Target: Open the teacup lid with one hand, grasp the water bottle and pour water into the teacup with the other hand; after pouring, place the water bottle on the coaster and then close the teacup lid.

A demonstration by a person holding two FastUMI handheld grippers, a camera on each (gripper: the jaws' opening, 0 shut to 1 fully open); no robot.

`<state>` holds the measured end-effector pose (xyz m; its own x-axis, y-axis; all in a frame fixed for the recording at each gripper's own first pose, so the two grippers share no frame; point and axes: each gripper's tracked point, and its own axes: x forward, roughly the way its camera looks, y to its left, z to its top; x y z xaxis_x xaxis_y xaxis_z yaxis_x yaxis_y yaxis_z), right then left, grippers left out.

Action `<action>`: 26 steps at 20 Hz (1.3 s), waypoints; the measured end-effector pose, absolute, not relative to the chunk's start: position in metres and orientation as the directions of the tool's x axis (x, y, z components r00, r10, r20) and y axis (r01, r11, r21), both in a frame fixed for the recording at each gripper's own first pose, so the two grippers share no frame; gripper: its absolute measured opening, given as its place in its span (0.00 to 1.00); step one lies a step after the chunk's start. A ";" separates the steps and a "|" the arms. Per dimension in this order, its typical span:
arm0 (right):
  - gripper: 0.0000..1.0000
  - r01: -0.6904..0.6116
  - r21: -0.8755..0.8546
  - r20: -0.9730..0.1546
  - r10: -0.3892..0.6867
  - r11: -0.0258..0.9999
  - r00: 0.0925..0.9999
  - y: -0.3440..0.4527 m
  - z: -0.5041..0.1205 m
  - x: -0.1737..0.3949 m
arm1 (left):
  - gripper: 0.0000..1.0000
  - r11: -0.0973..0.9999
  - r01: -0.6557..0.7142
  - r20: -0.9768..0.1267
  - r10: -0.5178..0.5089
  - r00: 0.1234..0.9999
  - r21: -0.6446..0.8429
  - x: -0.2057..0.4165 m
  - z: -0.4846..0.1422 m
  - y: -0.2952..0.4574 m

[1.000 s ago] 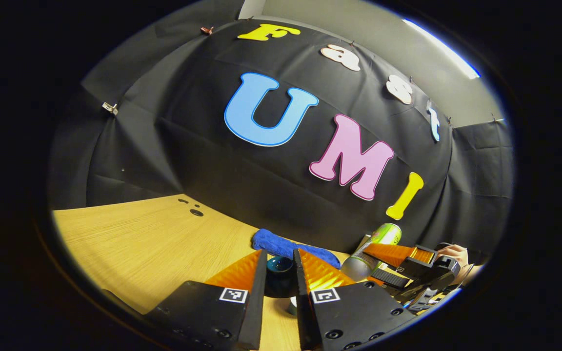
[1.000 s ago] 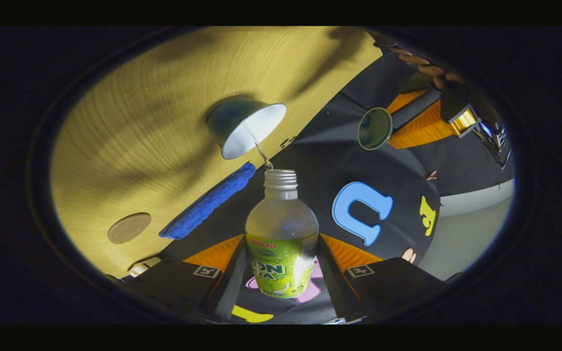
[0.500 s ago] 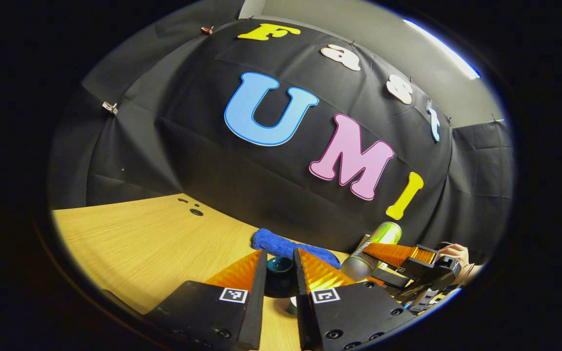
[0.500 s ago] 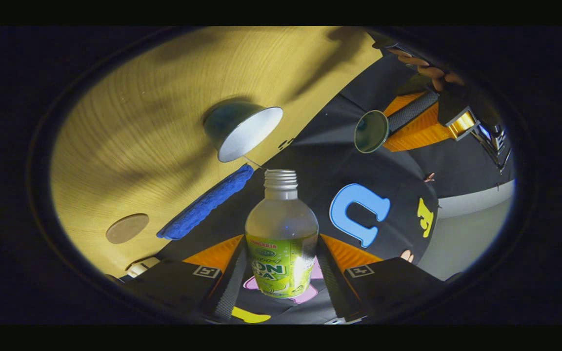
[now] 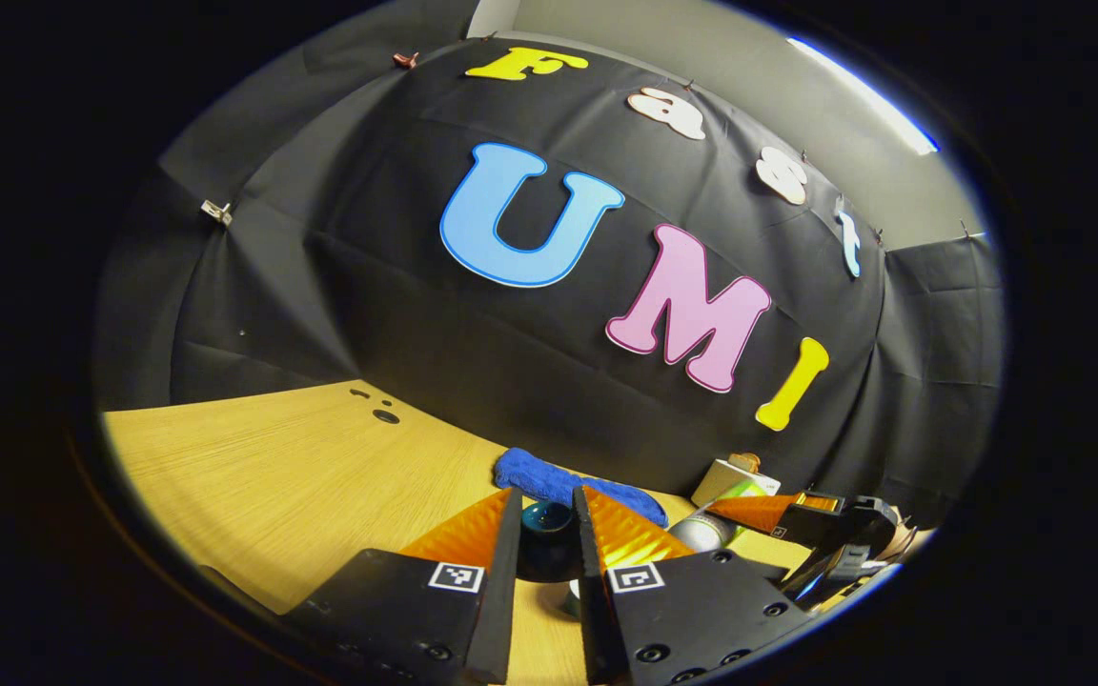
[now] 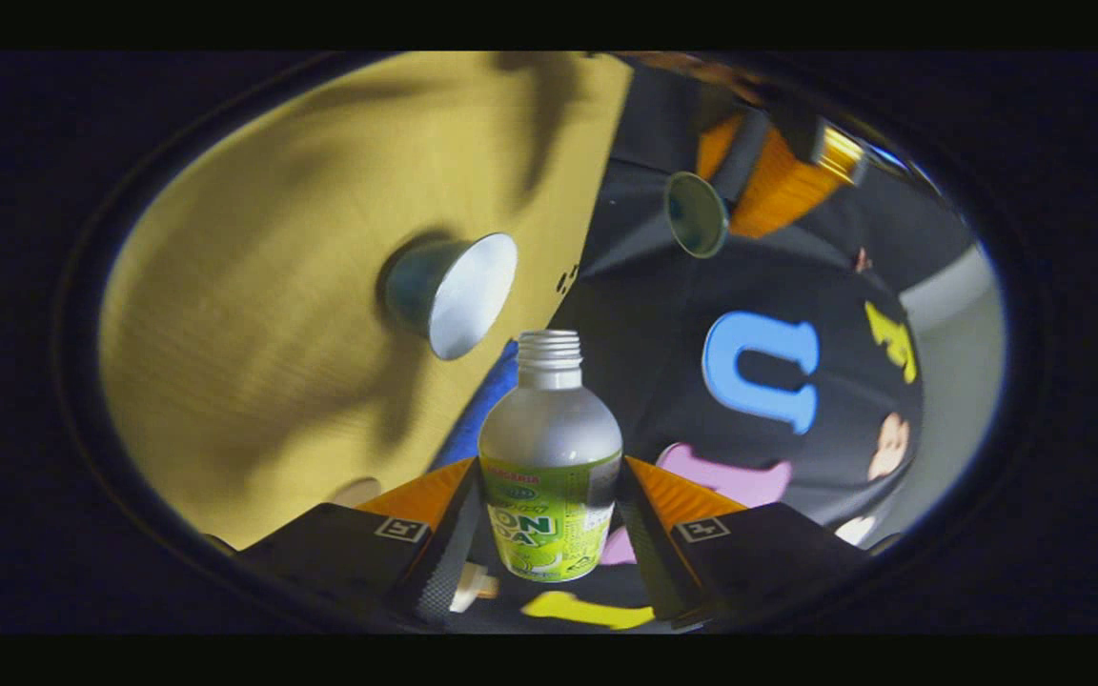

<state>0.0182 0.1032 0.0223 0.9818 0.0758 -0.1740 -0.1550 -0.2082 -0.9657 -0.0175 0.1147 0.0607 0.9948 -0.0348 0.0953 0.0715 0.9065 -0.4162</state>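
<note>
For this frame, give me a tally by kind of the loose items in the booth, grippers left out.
Water bottle: 1
Teacup: 1
Teacup lid: 1
Coaster: 1
Blue cloth: 1
Small pale box at the wall: 1
Total: 6
</note>
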 end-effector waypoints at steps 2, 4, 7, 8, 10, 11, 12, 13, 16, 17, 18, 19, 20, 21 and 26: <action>0.78 -0.242 -0.967 -0.236 0.080 0.081 0.968 0.105 0.009 0.011 | 0.33 0.906 0.069 0.092 -0.033 0.995 -0.419 -0.017 0.060 0.116; 0.79 -0.303 -0.888 -0.281 0.112 0.347 0.953 0.111 -0.004 0.002 | 0.33 0.906 0.069 0.093 -0.033 0.995 -0.418 -0.017 0.060 0.116; 0.78 -0.323 -0.655 -0.267 0.192 0.683 0.945 0.116 0.004 0.004 | 0.33 0.906 0.069 0.091 -0.033 0.995 -0.419 -0.017 0.060 0.115; 0.78 -0.307 -0.590 -0.242 0.198 0.747 0.950 0.111 0.011 0.005 | 0.33 0.905 0.069 0.091 -0.034 0.995 -0.420 -0.017 0.060 0.115; 0.78 -0.278 -0.421 -0.181 0.220 0.864 0.958 0.100 0.029 0.005 | 0.33 0.905 0.070 0.089 -0.035 0.995 -0.420 -0.017 0.059 0.114; 0.78 -0.269 -0.339 -0.154 0.229 0.901 0.961 0.092 0.037 0.007 | 0.33 0.904 0.071 0.088 -0.037 0.995 -0.421 -0.016 0.058 0.114; 0.77 -0.259 -0.261 -0.127 0.232 0.930 0.964 0.082 0.046 0.007 | 0.33 0.904 0.072 0.087 -0.038 0.995 -0.422 -0.016 0.058 0.113; 0.77 -0.240 -0.195 -0.104 0.223 0.951 0.969 0.071 0.051 0.008 | 0.33 0.903 0.073 0.085 -0.040 0.996 -0.423 -0.016 0.059 0.112; 0.78 -0.170 -0.090 -0.068 0.165 0.981 0.984 0.037 0.051 0.013 | 0.33 0.902 0.075 0.082 -0.044 0.996 -0.425 -0.016 0.057 0.112; 0.77 -0.154 -0.068 -0.060 0.150 0.986 0.987 0.027 0.052 0.015 | 0.33 0.902 0.074 0.082 -0.043 0.996 -0.425 -0.016 0.057 0.112; 0.78 -0.151 -0.049 -0.057 0.148 0.987 0.987 0.020 0.050 0.016 | 0.33 0.902 0.074 0.082 -0.043 0.996 -0.425 -0.015 0.056 0.111; 0.77 -0.146 -0.030 -0.056 0.144 0.989 0.988 0.009 0.047 0.019 | 0.33 0.901 0.074 0.080 -0.044 0.996 -0.426 -0.014 0.056 0.111; 0.77 -0.141 -0.015 -0.057 0.139 0.990 0.989 0.001 0.045 0.021 | 0.33 0.900 0.076 0.079 -0.046 0.996 -0.428 -0.014 0.055 0.110; 0.77 -0.129 -0.008 -0.058 0.128 0.992 0.990 -0.007 0.043 0.023 | 0.30 0.900 0.077 0.077 -0.049 0.996 -0.430 -0.013 0.055 0.110; 0.77 -0.091 -0.015 -0.075 0.090 0.996 0.993 -0.024 0.028 0.031 | 0.33 0.899 0.079 0.073 -0.052 0.996 -0.430 -0.013 0.053 0.109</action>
<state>0.0312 -0.0240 0.0278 0.9931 0.0901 -0.0748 -0.0915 0.9957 -0.0149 -0.0125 0.1088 0.0531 0.9959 -0.0521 0.0734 0.0787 0.8993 -0.4301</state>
